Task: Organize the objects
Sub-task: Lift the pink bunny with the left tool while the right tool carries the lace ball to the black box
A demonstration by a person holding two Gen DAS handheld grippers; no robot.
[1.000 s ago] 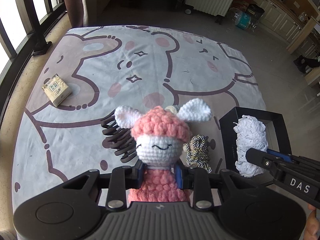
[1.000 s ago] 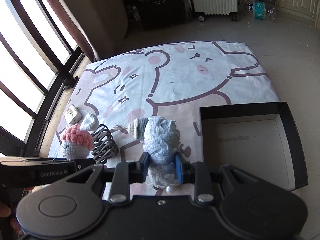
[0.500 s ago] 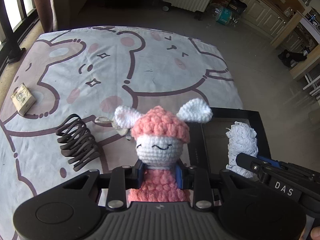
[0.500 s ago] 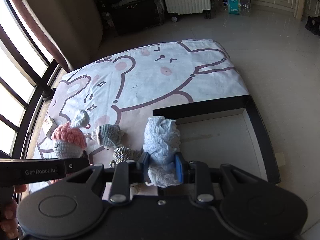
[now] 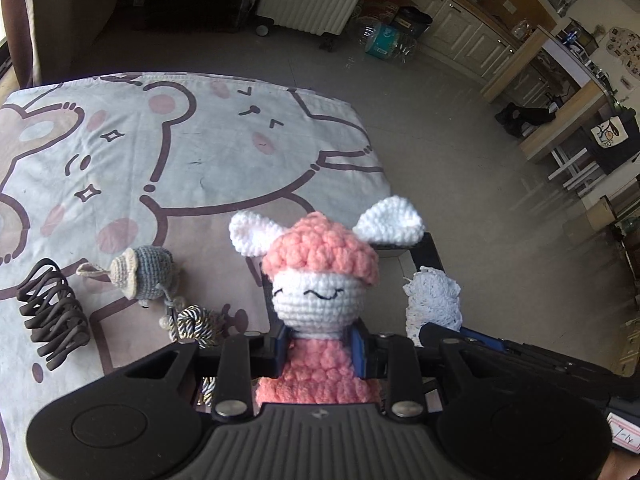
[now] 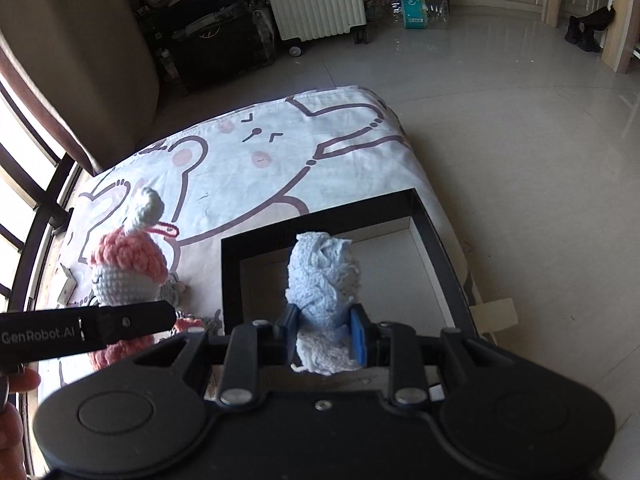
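Now crochet doll (image 5: 320, 304) sits clamped in left tool (image 5: 320, 350).

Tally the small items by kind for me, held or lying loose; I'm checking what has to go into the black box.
Crochet toys: 2, pink doll and grey toy
White knitted bundle: 1
Rope knot: 1
Dark hair claw: 1
Total: 5
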